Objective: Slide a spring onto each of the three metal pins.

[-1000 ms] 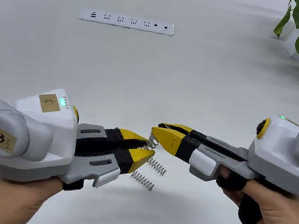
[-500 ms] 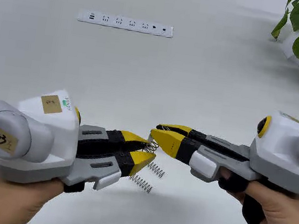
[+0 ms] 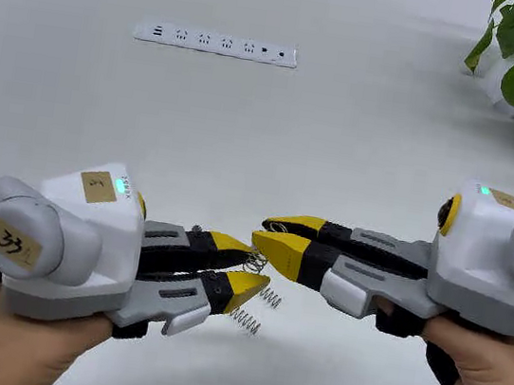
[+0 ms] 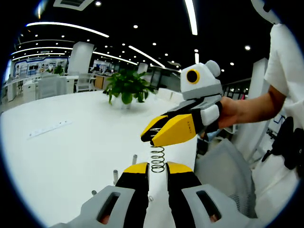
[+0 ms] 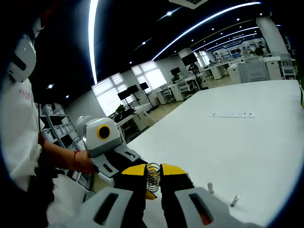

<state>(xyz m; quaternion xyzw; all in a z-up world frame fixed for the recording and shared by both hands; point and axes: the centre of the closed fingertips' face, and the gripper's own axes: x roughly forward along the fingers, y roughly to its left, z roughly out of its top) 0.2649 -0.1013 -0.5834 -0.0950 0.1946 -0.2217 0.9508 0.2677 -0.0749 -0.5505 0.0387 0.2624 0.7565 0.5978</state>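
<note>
Finding: left gripper [image 3: 259, 265] and right gripper [image 3: 261, 230] both pinch 1 spring [image 4: 157, 159]. Advice: 1 releases, then align with 3 pins [image 4: 115, 176] at 8 o'clock.

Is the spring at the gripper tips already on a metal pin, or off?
Off. The spring sits between the tips of the left gripper and right gripper, in the air; the metal pins stand bare.
</note>
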